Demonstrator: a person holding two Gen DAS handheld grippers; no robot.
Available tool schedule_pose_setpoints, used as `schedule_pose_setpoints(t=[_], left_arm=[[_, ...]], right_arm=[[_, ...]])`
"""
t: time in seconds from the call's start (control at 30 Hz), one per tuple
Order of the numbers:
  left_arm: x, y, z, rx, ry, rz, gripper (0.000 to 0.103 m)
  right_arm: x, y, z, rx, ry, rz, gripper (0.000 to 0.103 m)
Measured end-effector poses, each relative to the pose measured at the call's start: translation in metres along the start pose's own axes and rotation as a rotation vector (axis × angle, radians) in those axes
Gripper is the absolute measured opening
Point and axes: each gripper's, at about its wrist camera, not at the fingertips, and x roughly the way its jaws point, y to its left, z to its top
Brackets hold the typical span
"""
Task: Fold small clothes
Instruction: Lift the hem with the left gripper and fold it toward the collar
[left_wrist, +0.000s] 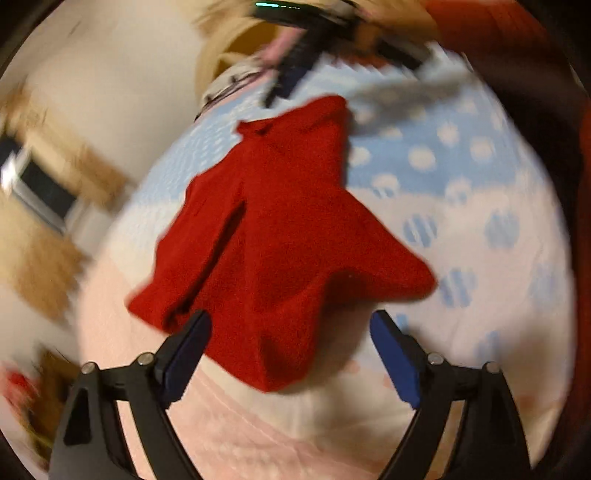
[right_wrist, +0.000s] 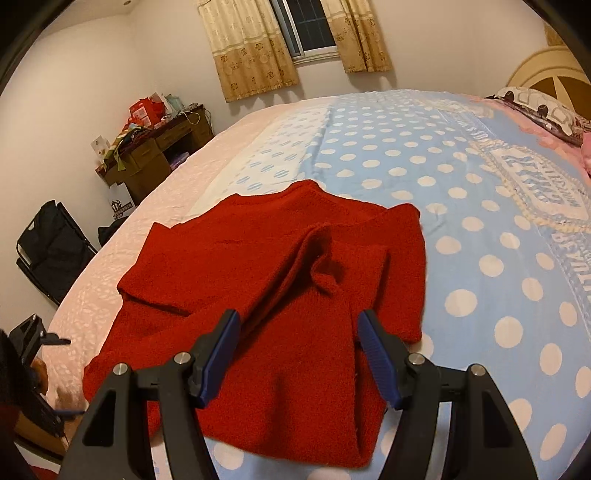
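Note:
A small red knit sweater (right_wrist: 266, 280) lies crumpled on the bed, one sleeve folded across its body. My right gripper (right_wrist: 297, 328) is open and empty, low over the sweater's near hem. In the left wrist view, which is blurred by motion, the same red sweater (left_wrist: 280, 236) lies spread on the bedspread. My left gripper (left_wrist: 290, 328) is open and empty, its fingertips just over the sweater's near edge. The other gripper (left_wrist: 295, 70) shows as a dark blur at the far end of the sweater.
The bed carries a blue bedspread with white dots (right_wrist: 461, 206) and a pale pink quilt (right_wrist: 184, 192) on its left half. A pillow (right_wrist: 535, 107) lies by the headboard. A cluttered wooden desk (right_wrist: 159, 155) and a black folding chair (right_wrist: 51, 247) stand beside the bed.

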Motion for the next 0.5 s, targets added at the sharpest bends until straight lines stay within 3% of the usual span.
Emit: schedule_pose_setpoints(t=[0.03,0.1,0.17,0.27,0.3,0.33,0.4,0.5], left_arm=[[0.009,-0.007,0.005,0.051,-0.001,0.045,0.090],[0.025,-0.008,0.015,0.068,0.011,0.051,0.088],[0.039,-0.009,0.021,0.078,0.015,0.023,0.074],[0.043,-0.004,0.026,0.043,-0.008,-0.075,0.024],[0.045,0.000,0.027,0.016,-0.015,-0.090,0.015],[0.046,0.003,0.027,-0.015,-0.021,-0.097,0.015],[0.046,0.015,0.023,-0.127,-0.037,-0.142,0.014],[0.042,0.057,0.010,-0.486,-0.096,-0.275,0.014]], right_arm=[[-0.001,0.000,-0.001,0.009,-0.001,0.005,0.067],[-0.004,0.000,-0.002,0.032,-0.003,0.014,0.067],[-0.010,-0.001,-0.003,0.041,-0.007,0.009,0.067],[-0.021,-0.003,-0.005,0.035,-0.018,-0.007,0.067],[-0.024,-0.005,-0.005,0.036,-0.022,-0.014,0.067],[-0.026,-0.008,-0.005,0.040,-0.027,-0.018,0.067],[-0.028,-0.015,-0.005,0.052,-0.033,-0.024,0.067],[-0.024,-0.021,-0.003,0.064,-0.030,-0.027,0.067]])
